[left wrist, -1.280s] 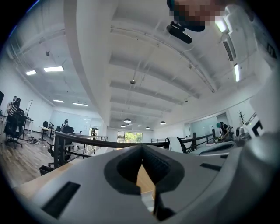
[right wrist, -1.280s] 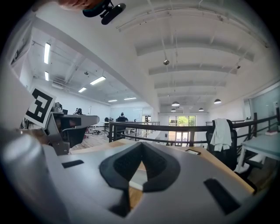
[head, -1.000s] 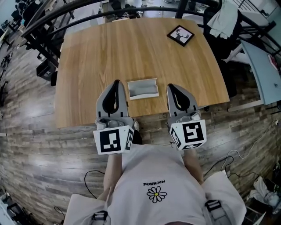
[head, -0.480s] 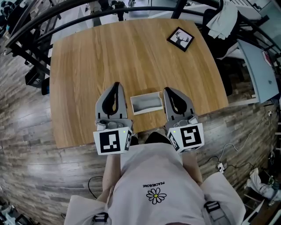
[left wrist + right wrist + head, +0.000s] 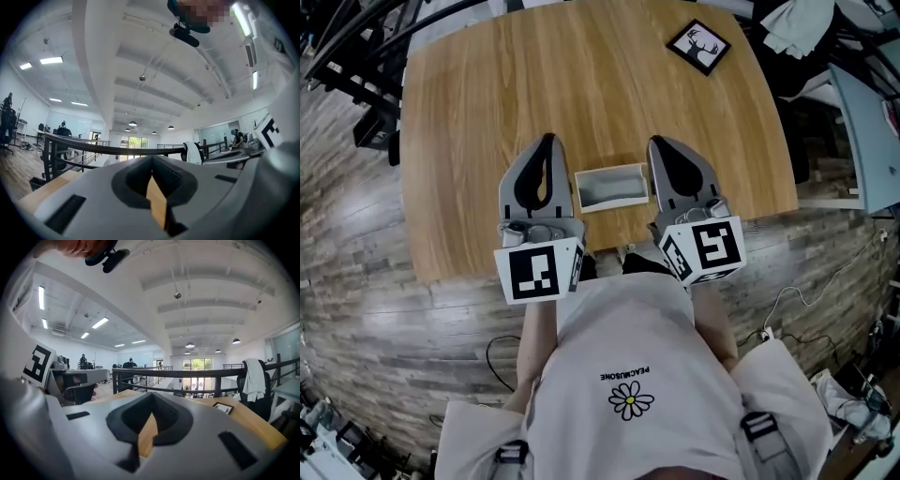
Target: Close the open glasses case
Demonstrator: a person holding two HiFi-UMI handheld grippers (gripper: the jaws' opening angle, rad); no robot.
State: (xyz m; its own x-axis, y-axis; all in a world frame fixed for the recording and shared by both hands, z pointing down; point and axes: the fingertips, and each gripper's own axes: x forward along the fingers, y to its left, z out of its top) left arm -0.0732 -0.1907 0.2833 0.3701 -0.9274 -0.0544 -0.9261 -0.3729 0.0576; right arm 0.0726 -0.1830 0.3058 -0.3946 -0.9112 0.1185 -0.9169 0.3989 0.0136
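Note:
The open glasses case, grey with a pale inside, lies on the wooden table near its front edge. It sits between my two grippers in the head view. My left gripper flanks the case's left side, its tips together and nothing in them. My right gripper flanks the case's right side, also shut and empty. Both reach a little past the case's far edge. The left gripper view shows the left gripper pointing level, as the right gripper view does the right gripper. Neither gripper view shows the case.
A small black framed deer picture lies at the table's far right corner. A black railing runs beyond the far edge. A cloth-draped chair stands to the right, a dark stand left of the table.
Both grippers have moved forward over the table, from short of the case to either side of it. The case has stayed put and open.

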